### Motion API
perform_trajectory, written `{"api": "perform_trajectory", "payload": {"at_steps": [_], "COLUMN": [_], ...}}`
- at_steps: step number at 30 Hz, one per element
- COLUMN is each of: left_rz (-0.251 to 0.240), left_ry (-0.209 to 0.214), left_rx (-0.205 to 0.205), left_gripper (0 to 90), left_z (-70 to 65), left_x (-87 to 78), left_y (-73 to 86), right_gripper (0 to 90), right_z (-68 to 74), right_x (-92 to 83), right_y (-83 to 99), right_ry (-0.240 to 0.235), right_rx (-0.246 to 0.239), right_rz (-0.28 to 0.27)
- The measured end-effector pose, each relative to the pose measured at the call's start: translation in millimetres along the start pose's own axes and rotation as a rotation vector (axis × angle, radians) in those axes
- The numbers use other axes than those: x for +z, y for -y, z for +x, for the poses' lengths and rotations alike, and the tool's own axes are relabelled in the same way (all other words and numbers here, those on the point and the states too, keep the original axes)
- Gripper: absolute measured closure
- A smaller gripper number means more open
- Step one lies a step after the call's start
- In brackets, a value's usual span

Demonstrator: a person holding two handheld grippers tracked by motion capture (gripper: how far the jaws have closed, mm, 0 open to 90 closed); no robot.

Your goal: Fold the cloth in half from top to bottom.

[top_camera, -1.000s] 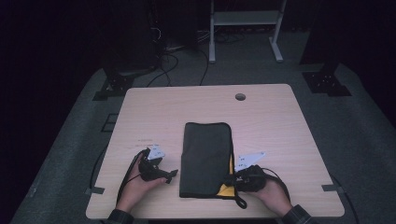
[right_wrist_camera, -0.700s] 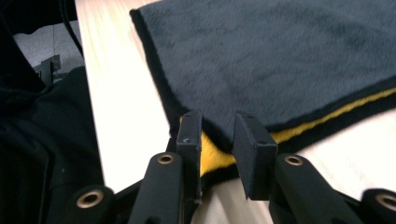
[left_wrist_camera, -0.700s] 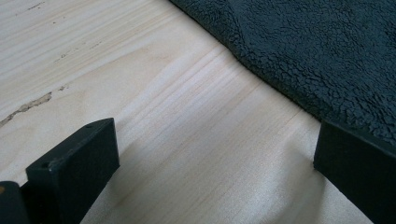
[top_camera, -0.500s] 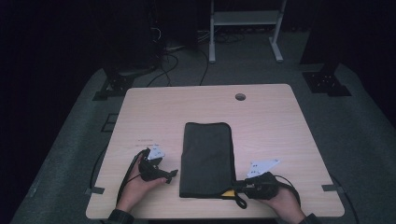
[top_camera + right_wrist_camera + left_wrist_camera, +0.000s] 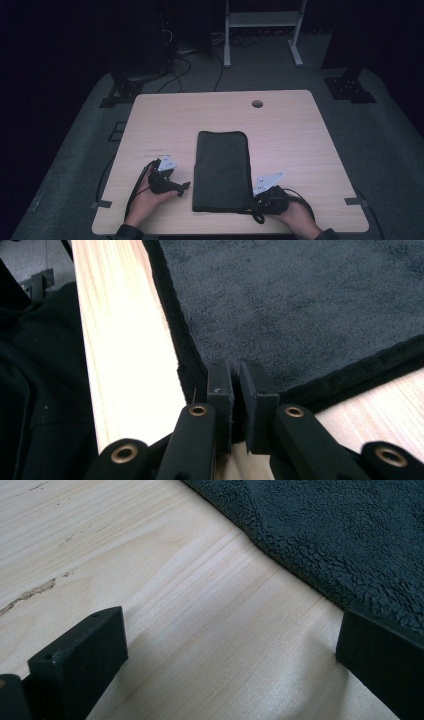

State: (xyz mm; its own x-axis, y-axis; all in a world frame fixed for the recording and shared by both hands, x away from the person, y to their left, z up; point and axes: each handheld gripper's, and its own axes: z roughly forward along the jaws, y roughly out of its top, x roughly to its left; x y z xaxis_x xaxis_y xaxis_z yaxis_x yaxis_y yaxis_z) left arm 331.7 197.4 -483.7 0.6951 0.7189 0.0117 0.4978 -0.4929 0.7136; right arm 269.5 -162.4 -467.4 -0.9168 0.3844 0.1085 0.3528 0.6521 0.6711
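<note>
A dark folded fleece towel (image 5: pixel 221 170) lies lengthwise in the middle of the near half of the pale wooden table (image 5: pixel 290 130), its short edge close to the person's side. The right gripper (image 5: pixel 250 203) sits at the towel's near right corner; in the right gripper view its jaws have just been closing and now stand nearly together on the corner hem (image 5: pixel 235 385), apparently pinching it, though the fabric between the pads is hard to make out. The left gripper (image 5: pixel 184 187) rests on the bare wood just beside the towel's left edge, jaws spread wide with nothing between them.
</note>
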Motion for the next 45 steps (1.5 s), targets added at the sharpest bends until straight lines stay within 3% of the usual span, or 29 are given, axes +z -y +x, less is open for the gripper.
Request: {"api": "perform_trajectory", "payload": {"at_steps": [4,9,18,24,28,30,37,41,45], "left_rz": [-0.01,-0.026,-0.048,-0.047,-0.04,-0.032,-0.024,0.0,0.012], "left_ry": [-0.017,0.008,0.035,0.043,0.057,0.044,0.026,0.01,0.013], "left_rx": [-0.01,-0.037,-0.025,-0.033,-0.015,-0.006,-0.015,-0.015,-0.023], "left_gripper": [4.9,12.5,30.0,35.2,40.8,42.1,44.5,44.9,45.0], "left_z": [2.5,9.5,24.6,41.6,51.3,55.0,65.6,71.9,76.6], "left_x": [-2.0,-3.8,4.0,19.5,34.1,42.4,64.2,75.9,84.7], "left_y": [-0.5,-7.8,-39.3,-70.4,-89.3,-97.4,-115.9,-120.8,-120.7], "right_gripper": [76.8,68.1,59.5,57.0,56.0,55.3,53.3,52.6,51.8], "right_z": [-3.2,-17.3,-68.3,-99.3,-119.2,-129.0,-164.7,-184.9,-198.3], "right_x": [-2.8,-9.6,-19.4,-15.1,-8.9,-5.8,5.7,12.4,20.4], "right_y": [-1.8,-8.9,-30.7,-47.1,-56.0,-60.2,-72.3,-75.2,-75.6], "right_ry": [0.003,0.043,0.133,0.182,0.194,0.211,0.254,0.281,0.278], "right_rx": [0.006,0.037,0.093,0.112,0.124,0.133,0.172,0.203,0.238], "right_rz": [-0.017,-0.061,-0.109,-0.12,-0.126,-0.129,-0.129,-0.149,-0.143]}}
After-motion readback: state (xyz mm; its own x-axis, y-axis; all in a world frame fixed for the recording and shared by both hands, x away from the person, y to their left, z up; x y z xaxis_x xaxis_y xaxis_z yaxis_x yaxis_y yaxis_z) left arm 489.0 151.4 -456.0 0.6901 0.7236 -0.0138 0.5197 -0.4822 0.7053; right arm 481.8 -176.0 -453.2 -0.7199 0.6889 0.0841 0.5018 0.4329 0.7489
